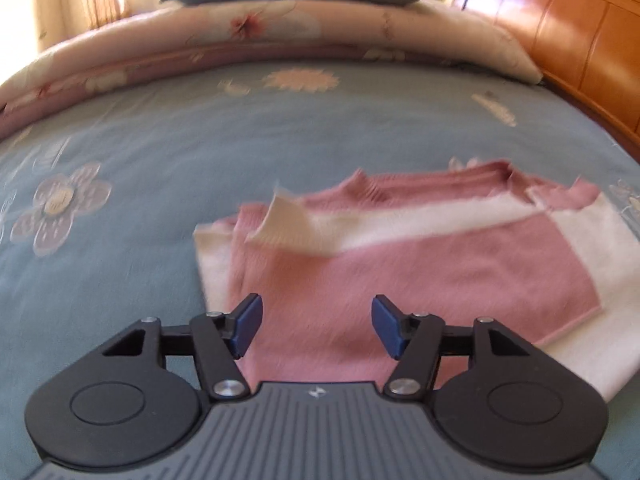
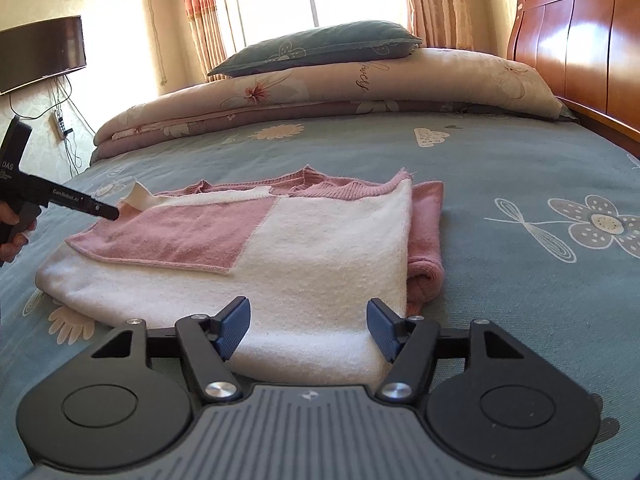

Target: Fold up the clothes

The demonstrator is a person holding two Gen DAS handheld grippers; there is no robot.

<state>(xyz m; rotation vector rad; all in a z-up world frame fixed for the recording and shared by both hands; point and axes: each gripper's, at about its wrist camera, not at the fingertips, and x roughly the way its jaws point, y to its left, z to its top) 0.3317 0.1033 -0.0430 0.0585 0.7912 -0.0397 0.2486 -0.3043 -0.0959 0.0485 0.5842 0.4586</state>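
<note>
A pink and white knitted sweater [image 1: 440,264] [image 2: 320,240] lies folded into a rough rectangle on the blue-grey flowered bedsheet [image 1: 160,128] [image 2: 500,168]. A cream ribbed cuff [image 1: 288,228] [image 2: 140,196] sticks up at one corner. My left gripper [image 1: 317,326] hovers open over the pink edge of the sweater, nothing pressed between its blue pads. In the right wrist view the left gripper [image 2: 108,212] comes in from the left, its tip close to that cuff. My right gripper [image 2: 308,328] stands open over the near white edge, holding nothing.
A folded floral quilt [image 2: 320,92] with a dark pillow [image 2: 320,46] on top lies across the far side of the bed. A wooden headboard [image 2: 580,48] rises on the right. A person's hand [image 2: 12,236] holds the left gripper's handle. A dark screen [image 2: 40,52] hangs on the left wall.
</note>
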